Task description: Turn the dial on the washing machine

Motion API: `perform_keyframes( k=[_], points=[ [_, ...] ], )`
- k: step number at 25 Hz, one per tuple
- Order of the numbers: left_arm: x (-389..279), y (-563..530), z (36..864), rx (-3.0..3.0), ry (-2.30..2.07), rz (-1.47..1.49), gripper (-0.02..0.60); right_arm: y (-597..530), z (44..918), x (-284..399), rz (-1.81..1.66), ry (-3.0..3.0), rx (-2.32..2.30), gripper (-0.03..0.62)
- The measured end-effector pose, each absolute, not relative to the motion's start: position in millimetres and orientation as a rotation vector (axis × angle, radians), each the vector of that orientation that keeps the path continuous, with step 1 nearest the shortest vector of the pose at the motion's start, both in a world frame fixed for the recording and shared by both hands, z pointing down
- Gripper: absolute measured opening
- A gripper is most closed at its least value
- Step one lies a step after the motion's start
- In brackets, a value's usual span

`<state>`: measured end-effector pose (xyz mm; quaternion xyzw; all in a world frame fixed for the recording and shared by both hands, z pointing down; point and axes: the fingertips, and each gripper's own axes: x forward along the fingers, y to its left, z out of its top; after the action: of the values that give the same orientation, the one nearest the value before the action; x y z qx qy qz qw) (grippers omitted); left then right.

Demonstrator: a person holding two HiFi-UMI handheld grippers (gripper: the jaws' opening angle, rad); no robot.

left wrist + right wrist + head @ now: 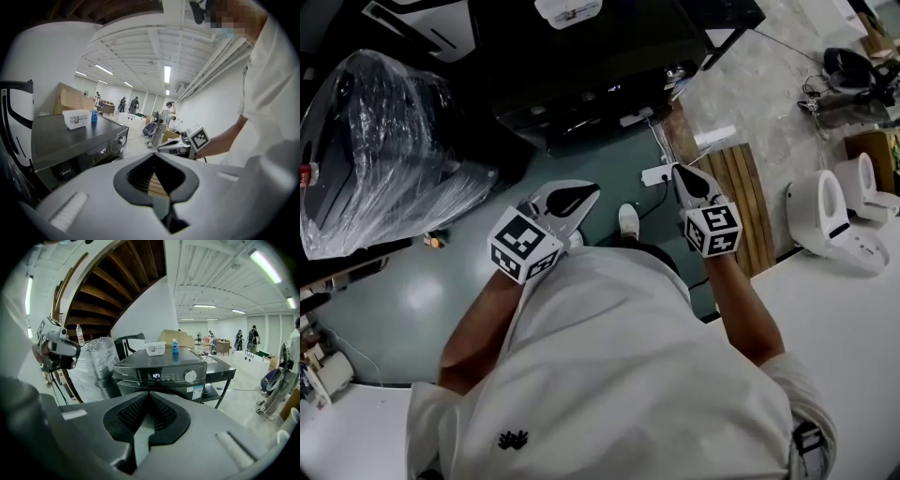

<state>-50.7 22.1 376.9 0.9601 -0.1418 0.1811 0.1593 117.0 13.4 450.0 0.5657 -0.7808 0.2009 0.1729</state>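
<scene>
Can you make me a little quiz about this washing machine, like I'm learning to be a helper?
1. True or false: the right gripper is touching the dial on the washing machine.
2. What stands beside the white box on top? A) blue bottle B) red cup C) shoe
3. Fill in: the left gripper has its jaws ____.
Key: 1 false, it is well short of it; 2 A; 3 shut.

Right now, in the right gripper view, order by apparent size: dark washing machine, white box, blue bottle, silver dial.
Dark washing machine
White rectangular plastic box
Then round silver dial and small blue bottle look alike, so unranked.
</scene>
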Motion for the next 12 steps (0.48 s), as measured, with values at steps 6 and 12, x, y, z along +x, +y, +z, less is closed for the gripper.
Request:
perform_keyframes(
  k=[6,12],
  points=[
    [-83,37,380,2.750,-0.359,0.520,0.056,50,422,79,0.570,-2.248,1.633,0.002],
    [-113,45,379,2.752,-0.340,0.504,0.056,75,405,44,0.578,-2.276,1.654,0.002]
  ],
)
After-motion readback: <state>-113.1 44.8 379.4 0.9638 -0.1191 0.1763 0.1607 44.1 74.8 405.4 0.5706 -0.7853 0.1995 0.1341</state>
